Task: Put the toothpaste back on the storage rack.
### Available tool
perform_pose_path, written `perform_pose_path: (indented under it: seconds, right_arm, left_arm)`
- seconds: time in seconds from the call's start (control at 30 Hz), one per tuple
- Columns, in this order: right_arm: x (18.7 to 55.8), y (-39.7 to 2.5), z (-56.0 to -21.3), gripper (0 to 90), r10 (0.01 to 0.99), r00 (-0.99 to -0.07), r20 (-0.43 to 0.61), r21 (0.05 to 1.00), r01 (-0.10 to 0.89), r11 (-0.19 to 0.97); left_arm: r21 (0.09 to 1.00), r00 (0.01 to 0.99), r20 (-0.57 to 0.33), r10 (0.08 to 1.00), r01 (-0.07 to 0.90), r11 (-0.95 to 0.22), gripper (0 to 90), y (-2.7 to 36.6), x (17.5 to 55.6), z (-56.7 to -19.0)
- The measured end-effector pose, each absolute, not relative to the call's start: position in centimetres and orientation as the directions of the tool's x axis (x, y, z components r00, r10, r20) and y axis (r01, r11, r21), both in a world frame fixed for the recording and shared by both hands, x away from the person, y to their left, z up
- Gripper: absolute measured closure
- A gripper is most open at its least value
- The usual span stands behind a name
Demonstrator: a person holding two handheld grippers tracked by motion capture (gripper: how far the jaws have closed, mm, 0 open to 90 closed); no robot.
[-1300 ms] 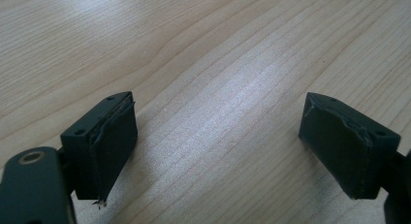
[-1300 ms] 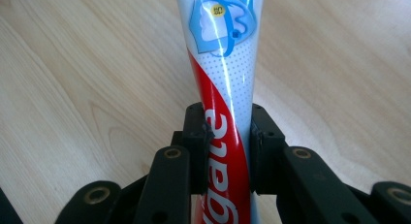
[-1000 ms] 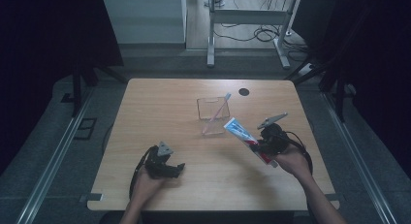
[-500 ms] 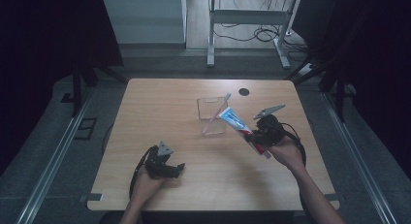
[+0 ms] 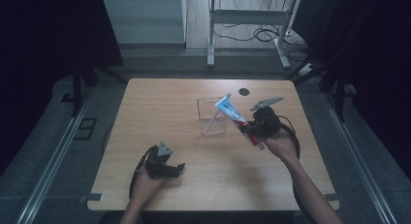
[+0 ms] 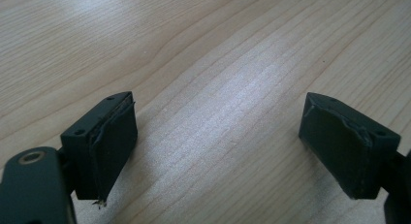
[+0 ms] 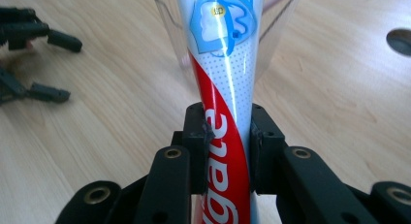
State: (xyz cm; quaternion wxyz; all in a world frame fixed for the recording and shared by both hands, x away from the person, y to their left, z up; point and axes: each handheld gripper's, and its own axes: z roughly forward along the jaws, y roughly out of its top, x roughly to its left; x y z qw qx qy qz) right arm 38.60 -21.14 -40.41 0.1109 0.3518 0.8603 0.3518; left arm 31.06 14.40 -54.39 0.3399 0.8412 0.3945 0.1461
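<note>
Toothpaste tube (image 7: 224,88), clamped mid-body in the right claw (image 7: 227,136) and tilted over the clear cup (image 5: 212,116) on the bench (image 5: 160,107), should probably be steered end-first inside the rim before release, while the left claw (image 6: 218,151) rests spread apart.

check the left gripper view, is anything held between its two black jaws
No, the left gripper stands wide open with just bare light wooden table between its jaws.

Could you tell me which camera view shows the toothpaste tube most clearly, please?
The right gripper view: the toothpaste tube is close up, clamped in the right gripper, lettering legible. The high view shows it small and tilted by the clear cup.
</note>
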Motion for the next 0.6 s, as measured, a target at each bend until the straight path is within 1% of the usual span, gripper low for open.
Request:
perform_pose_path:
  seconds: [0.6]
  right_arm:
    - [41.1, -18.5, -39.1, 72.9, 0.689, -0.724, 0.033, 0.759, 0.467, 0.454]
  left_arm:
    - [0.688, 0.644, -0.023, 0.764, 0.565, -0.455, 13.8, 14.4, 31.1, -54.4]
